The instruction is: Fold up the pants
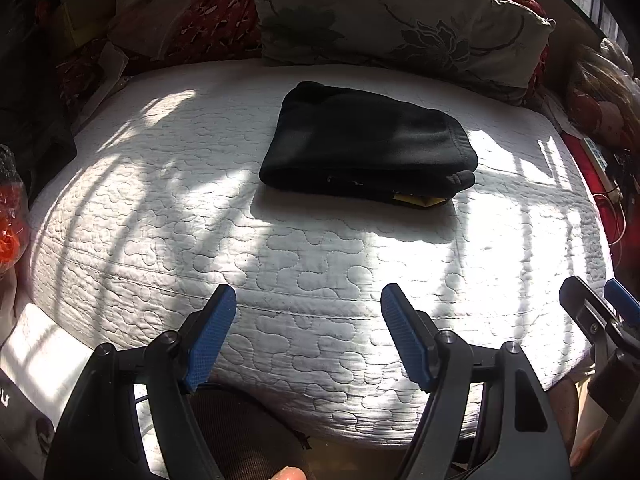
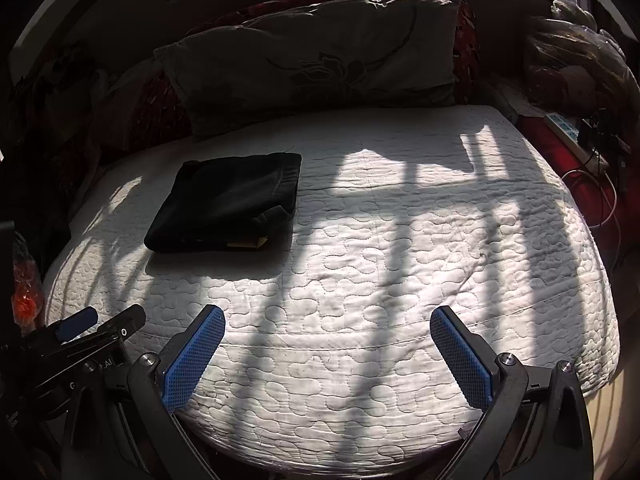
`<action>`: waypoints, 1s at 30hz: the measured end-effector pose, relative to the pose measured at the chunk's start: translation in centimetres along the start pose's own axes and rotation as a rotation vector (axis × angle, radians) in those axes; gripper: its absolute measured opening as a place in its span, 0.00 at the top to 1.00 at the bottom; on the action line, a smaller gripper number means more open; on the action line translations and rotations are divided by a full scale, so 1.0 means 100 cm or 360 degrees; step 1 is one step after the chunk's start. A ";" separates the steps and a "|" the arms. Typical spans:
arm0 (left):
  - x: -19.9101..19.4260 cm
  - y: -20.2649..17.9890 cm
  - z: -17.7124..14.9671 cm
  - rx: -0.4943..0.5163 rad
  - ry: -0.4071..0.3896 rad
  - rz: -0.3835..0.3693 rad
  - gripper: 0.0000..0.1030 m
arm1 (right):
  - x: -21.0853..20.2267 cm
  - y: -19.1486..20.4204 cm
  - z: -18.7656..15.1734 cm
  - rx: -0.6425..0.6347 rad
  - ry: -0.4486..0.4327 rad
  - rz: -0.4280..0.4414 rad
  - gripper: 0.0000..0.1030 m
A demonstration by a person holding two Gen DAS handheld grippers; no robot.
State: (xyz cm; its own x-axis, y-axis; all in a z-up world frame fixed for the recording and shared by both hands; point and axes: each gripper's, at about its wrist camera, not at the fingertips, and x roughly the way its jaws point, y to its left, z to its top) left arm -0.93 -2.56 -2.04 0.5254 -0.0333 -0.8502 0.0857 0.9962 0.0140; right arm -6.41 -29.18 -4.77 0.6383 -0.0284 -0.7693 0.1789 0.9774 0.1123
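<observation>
- The black fleece pants [image 1: 368, 144], folded into a thick rectangular bundle, lie on the white quilted bed [image 1: 312, 264], toward its far edge and just short of the pillow.
- A small yellow tag or label [image 1: 416, 199] shows at the bundle's near edge; what it is cannot be told.
- Judgement: the folding appears complete. The layers are stacked squarely and no leg trails loose; at most a final tidy of the lumpy near corner remains.
- The left hand-held gripper [image 1: 308, 332] hangs over the bed's near edge, jaws wide apart and empty, well apart from the pants.
- The right hand-held gripper [image 2: 328, 356] hangs likewise at the near edge, jaws spread, nothing between them.
- A grey pillow with a dark flower print [image 1: 400, 20] leans along the far edge, with a red patterned cover [image 1: 212, 20] behind it.
- An orange item in clear plastic wrap [image 1: 10, 216] sits off the left edge; cables and a power strip [image 2: 576, 136] lie off the right edge.
- Nothing lies between the grippers and the bundle; only sunlight bars and shadows cross the quilt.
</observation>
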 end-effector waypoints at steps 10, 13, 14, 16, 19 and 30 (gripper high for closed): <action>0.003 0.000 0.001 -0.0009 0.0025 0.0002 0.27 | 0.001 0.002 0.000 -0.0034 -0.0001 -0.0133 0.00; 0.001 -0.001 0.002 -0.0001 0.0013 0.0010 0.27 | -0.002 0.005 0.000 -0.0058 -0.0035 -0.0137 0.00; 0.001 -0.001 0.002 0.0002 0.0010 0.0013 0.27 | -0.004 0.006 0.000 -0.0067 -0.0044 -0.0135 0.00; 0.000 -0.002 0.003 0.0005 0.0004 0.0013 0.27 | -0.006 0.009 0.001 -0.0084 -0.0059 -0.0140 0.00; -0.002 -0.004 0.004 0.0016 -0.0007 0.0007 0.27 | -0.008 0.010 0.001 -0.0104 -0.0073 -0.0128 0.00; -0.009 -0.013 0.004 0.0068 -0.0036 -0.0075 0.27 | -0.002 0.007 0.000 -0.0090 -0.0025 -0.0125 0.00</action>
State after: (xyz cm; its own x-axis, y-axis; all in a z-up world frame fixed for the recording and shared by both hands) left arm -1.17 -3.81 -1.08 0.5386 -0.0825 -0.8385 0.1469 0.9891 -0.0030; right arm -6.39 -28.53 -4.51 0.6357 -0.1085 -0.7643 0.1866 0.9823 0.0157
